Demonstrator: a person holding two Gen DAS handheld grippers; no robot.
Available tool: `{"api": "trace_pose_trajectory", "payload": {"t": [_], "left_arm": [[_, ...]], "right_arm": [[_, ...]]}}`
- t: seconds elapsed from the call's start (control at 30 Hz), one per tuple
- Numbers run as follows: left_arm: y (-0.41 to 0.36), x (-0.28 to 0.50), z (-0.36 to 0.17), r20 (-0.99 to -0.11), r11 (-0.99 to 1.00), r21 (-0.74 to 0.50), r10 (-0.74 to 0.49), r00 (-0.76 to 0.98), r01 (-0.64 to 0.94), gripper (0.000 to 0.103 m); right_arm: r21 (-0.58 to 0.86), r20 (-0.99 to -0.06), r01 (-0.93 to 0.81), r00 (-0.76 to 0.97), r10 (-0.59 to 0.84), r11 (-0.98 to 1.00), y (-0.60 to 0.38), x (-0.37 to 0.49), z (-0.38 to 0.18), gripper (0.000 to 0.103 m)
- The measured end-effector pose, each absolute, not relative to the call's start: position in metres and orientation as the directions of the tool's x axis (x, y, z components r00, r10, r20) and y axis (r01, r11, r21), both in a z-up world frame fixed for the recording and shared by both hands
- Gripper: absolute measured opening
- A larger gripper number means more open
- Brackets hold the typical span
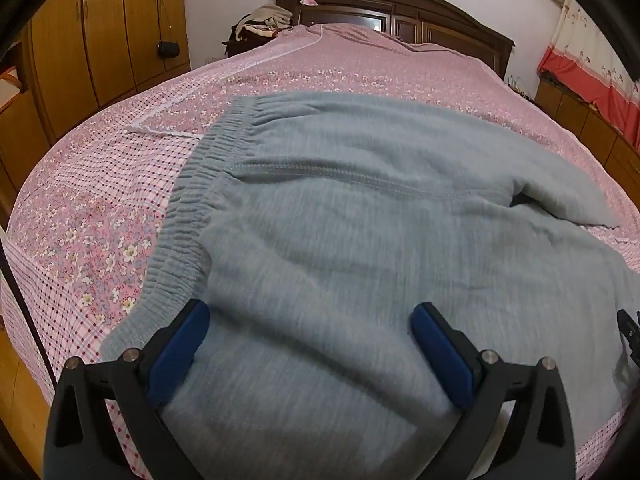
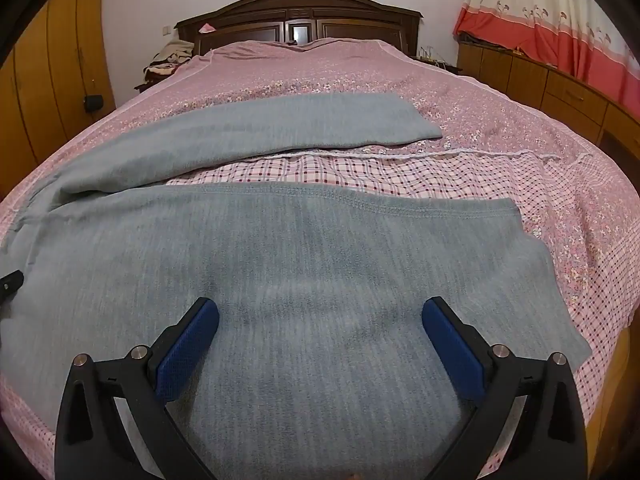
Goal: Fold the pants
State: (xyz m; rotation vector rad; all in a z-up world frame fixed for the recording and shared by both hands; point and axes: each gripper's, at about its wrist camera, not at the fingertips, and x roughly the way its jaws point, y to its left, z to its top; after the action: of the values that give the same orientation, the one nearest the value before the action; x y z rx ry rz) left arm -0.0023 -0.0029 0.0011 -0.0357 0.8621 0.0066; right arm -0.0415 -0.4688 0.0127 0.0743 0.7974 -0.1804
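Note:
Grey-blue knit pants (image 1: 340,208) lie spread flat on the bed. Their elastic waistband (image 1: 192,192) runs down the left in the left wrist view. In the right wrist view the two legs of the pants (image 2: 320,264) stretch to the right, the far leg (image 2: 256,128) angled away from the near one. My left gripper (image 1: 310,326) hovers open over the near hip area, nothing between its blue pads. My right gripper (image 2: 320,320) stands open above the near leg, also holding nothing. A tip of the other gripper (image 2: 10,282) shows at the left edge.
The bed (image 1: 92,216) has a pink floral and checked cover. A dark wooden headboard (image 2: 300,20) stands at the far end. Wooden wardrobes (image 1: 100,32) line the left, low cabinets (image 2: 560,84) and a red-and-cream curtain (image 2: 560,28) the right. Clothes (image 1: 260,20) are piled by the headboard.

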Motion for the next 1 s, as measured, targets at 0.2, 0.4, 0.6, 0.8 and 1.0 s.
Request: {"api": "trace_pose_trajectory", "payload": {"t": [0.2, 0.4, 0.6, 0.8, 1.0], "left_arm": [[-0.0029, -0.0030, 0.0005, -0.758, 0.999, -0.028, -0.008, 0.652, -0.020, 0.103], [-0.0027, -0.0033, 0.0002, -0.757, 0.999, -0.028, -0.008, 0.653, -0.020, 0.103], [-0.0027, -0.0035, 0.0001, -0.757, 0.999, -0.028, -0.008, 0.653, -0.019, 0.103], [-0.0026, -0.0036, -0.0001, -0.757, 0.999, -0.027, -0.008, 0.654, -0.019, 0.103], [-0.0027, -0.0036, -0.0002, -0.757, 0.999, -0.027, -0.008, 0.654, -0.019, 0.103]], "right_arm": [[-0.006, -0.717, 0.188, 0.683, -0.135, 0.982, -0.4683, -0.0413, 0.0129, 0.103], [-0.009, -0.719, 0.189, 0.681, -0.138, 0.982, -0.4674, -0.0405, 0.0115, 0.103], [-0.010, -0.720, 0.189, 0.681, -0.138, 0.982, -0.4675, -0.0404, 0.0112, 0.103], [-0.011, -0.720, 0.189, 0.680, -0.139, 0.982, -0.4674, -0.0401, 0.0110, 0.103], [-0.012, -0.720, 0.189, 0.680, -0.139, 0.982, -0.4672, -0.0400, 0.0108, 0.103]]}}
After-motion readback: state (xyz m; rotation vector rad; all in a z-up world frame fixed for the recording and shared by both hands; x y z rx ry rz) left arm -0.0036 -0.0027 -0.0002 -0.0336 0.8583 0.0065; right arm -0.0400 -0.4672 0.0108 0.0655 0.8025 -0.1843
